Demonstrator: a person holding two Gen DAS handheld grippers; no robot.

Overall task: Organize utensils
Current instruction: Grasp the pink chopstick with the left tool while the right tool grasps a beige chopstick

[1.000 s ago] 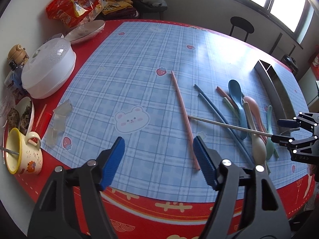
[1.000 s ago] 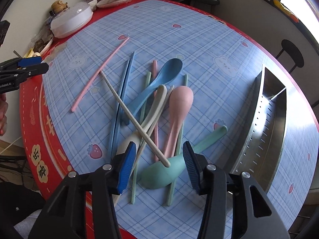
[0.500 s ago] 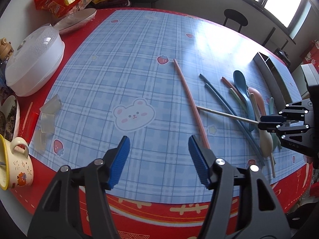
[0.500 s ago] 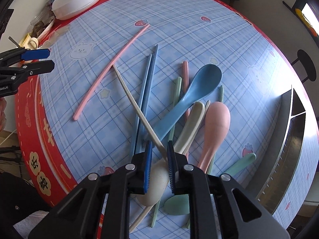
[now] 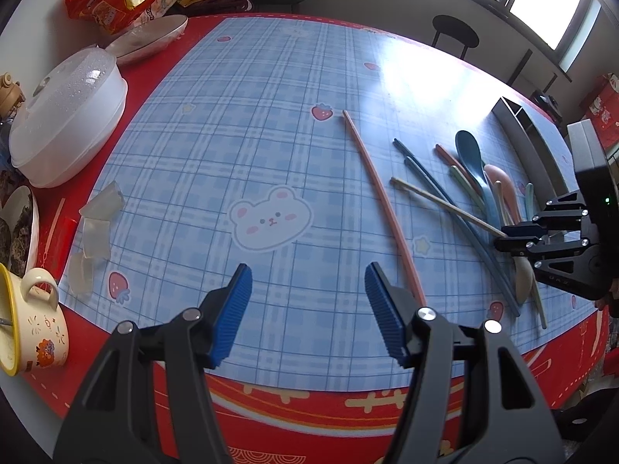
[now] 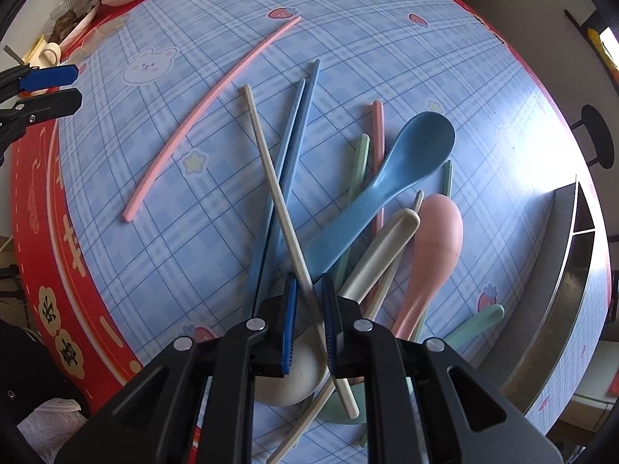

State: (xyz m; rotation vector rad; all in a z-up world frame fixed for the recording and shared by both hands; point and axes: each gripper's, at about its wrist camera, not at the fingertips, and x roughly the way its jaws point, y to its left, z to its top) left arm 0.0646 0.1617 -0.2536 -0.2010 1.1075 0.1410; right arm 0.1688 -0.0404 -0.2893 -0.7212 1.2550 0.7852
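Table (image 5: 271, 89): red border carries gold characters, not clearly legible. Steel tray (image 6: 561, 290) waits at the far side of the utensil pile, presumably as destination. Left gripper (image 5: 307, 301) hangs apart, empty, beside the pink chopstick (image 5: 381, 201). Right gripper (image 6: 309, 309) has just closed, clamped on the beige chopstick (image 6: 271, 178) atop the pile, likely for lifting.

- A round table (image 5: 271, 406) is seen, covered by a red-edged blue checked cloth (image 5: 240, 123).
- A pink chopstick (image 5: 381, 201) is laid alone on the cloth.
- Chopsticks and spoons are heaped together, a blue spoon (image 6: 390, 178) among them.
- A steel tray (image 6: 561, 290) is set near the heap.
- A lidded white dish (image 5: 65, 116) and a mug (image 5: 35, 332) are placed at the edge.
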